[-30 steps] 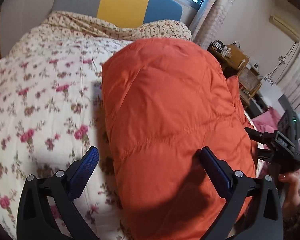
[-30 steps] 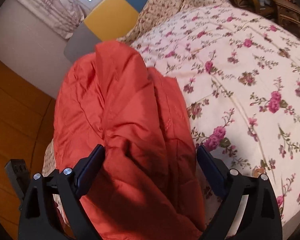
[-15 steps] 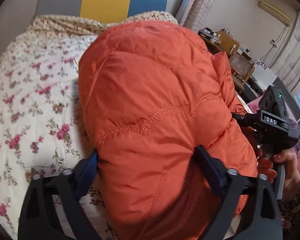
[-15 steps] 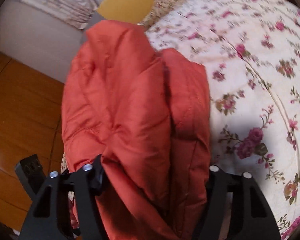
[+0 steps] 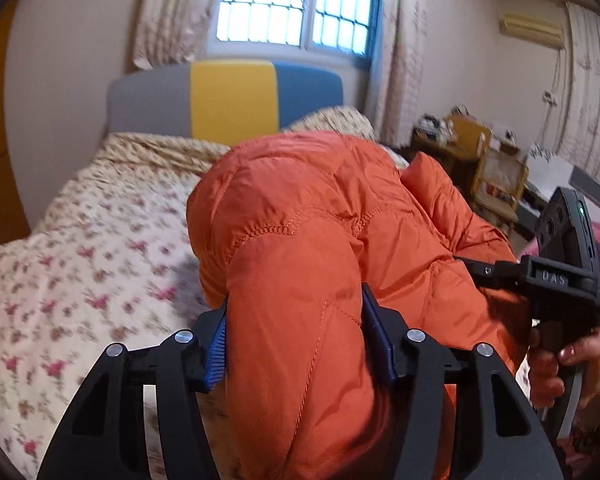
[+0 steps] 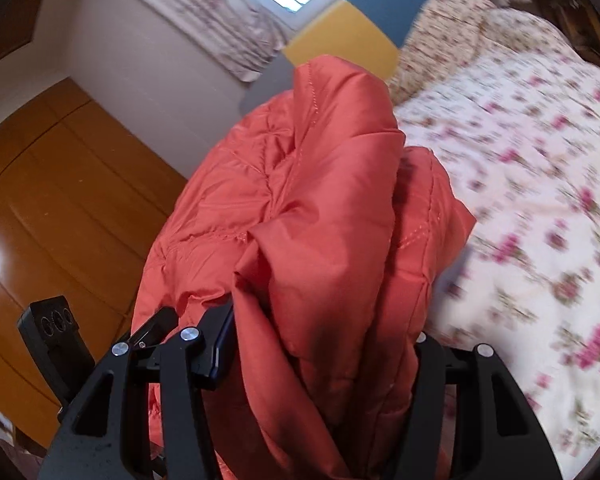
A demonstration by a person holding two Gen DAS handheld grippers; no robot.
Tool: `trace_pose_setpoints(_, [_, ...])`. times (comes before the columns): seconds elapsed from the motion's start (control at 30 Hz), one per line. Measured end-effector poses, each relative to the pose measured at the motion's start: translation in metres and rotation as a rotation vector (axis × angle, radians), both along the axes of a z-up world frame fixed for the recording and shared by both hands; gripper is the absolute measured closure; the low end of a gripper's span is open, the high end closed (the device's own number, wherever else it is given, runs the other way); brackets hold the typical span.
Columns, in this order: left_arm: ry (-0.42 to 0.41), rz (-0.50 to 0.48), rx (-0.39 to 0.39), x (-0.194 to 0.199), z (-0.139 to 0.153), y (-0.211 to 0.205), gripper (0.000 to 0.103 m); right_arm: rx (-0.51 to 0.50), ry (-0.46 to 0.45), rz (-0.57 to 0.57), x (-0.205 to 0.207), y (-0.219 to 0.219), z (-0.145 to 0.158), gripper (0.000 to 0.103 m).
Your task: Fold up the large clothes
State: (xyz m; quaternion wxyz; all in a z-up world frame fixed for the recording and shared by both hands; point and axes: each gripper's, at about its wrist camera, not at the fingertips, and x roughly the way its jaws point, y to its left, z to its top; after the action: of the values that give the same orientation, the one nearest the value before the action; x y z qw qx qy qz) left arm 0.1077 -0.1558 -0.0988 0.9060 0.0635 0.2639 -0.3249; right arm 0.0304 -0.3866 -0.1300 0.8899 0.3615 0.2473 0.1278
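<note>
Left wrist view, jaws: the left gripper (image 5: 296,340) has just been closing and is now clamped on a thick roll of the orange down jacket (image 5: 320,216), blue pads pressed into the padding on both sides.
Left wrist view, change: a second ago these jaws stood wide apart around the jacket lying flat on the floral bedspread (image 5: 60,264); now the bundle bulges up above the bedspread, so the near end looks gathered and lifted, likely to carry it over for a fold.
Left wrist view, only here: the right gripper (image 5: 496,270) seen from outside, held by a hand (image 5: 572,364) at the jacket's far side; the window (image 5: 296,4) above the headboard (image 5: 228,98).
Right wrist view, jaws: the right gripper (image 6: 320,344) has closed too and grips bunched folds of the jacket (image 6: 300,184); its right pad is hidden by fabric.
Right wrist view, only here: the left gripper's body (image 6: 54,332) left of the jacket, and the wooden wardrobe (image 6: 60,184) behind.
Jacket's place: hanging between both grippers, over the bedspread's near edge.
</note>
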Motion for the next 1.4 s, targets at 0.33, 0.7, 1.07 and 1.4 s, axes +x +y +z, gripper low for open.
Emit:
trace_pose_setpoints(0.33, [-0.092,0.179,0.007,0.041,0.017,0.088,0.046,-0.049,-0.032,0.15,0.111,0.098,0.004,0.048])
trace_pose_setpoints(0.7, [0.06,0.347,0.07,0.08,-0.043,0.168,0.035,-0.167,0.13,0.087,0.16,0.153,-0.049,0.025])
trace_pose_setpoints(1.07, [0.124,0.345,0.169,0.082,-0.053,0.126,0.003,-0.328,0.259,-0.105,0.138,0.13,-0.063,0.017])
trace_pose_setpoints(1.4, [0.194,0.398,0.212,0.076,-0.051,0.123,0.003,-0.344,0.289,-0.142,0.099,0.147,-0.043,0.012])
